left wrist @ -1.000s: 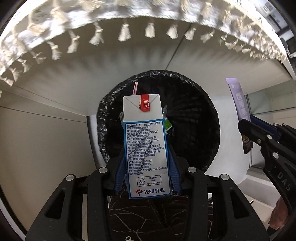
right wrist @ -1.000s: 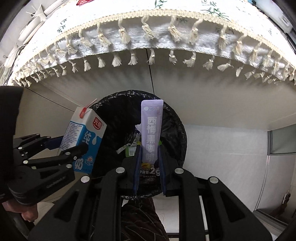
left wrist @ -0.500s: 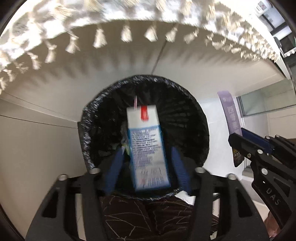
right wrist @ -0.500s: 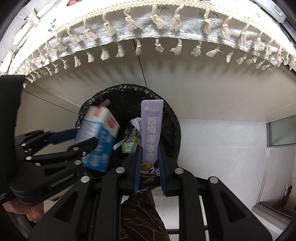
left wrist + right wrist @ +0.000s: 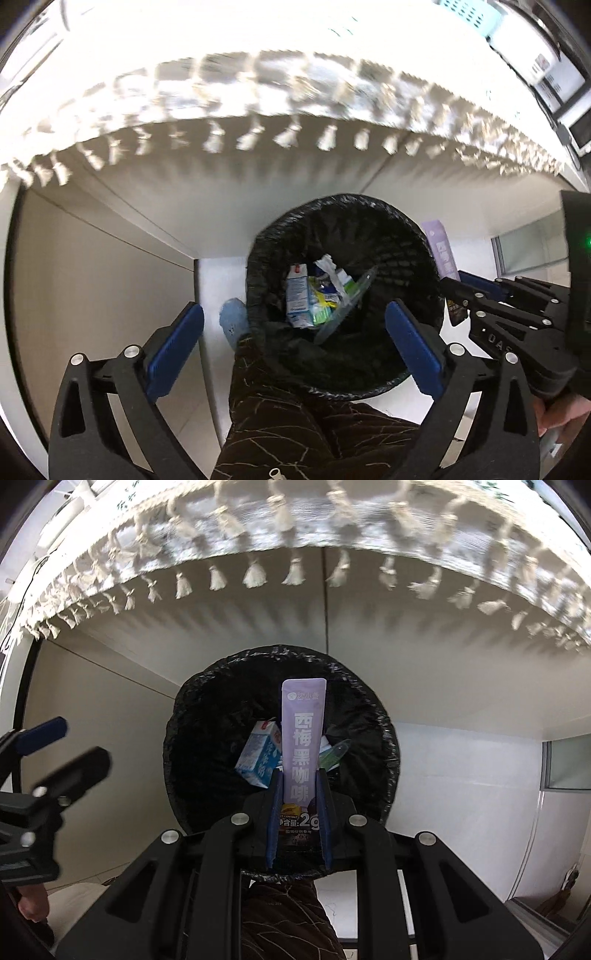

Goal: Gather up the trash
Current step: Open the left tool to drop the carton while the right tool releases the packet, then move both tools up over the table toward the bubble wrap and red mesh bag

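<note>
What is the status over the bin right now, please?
Left hand-held gripper opening, nothing between its pads. Milk carton lies in the black-lined bin. Right hand-held gripper shut on the purple sachet above the bin. Nothing in the way.

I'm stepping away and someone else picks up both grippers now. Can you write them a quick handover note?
Left gripper: jaws opening, nothing between them.
Right gripper: shut on the purple coffee sachet, held above the black-lined bin.
Milk carton lies in the bin with other wrappers.
Done: carton is binned.
Left: release the sachet into the bin, then look for more trash; none shows in these views.
</note>
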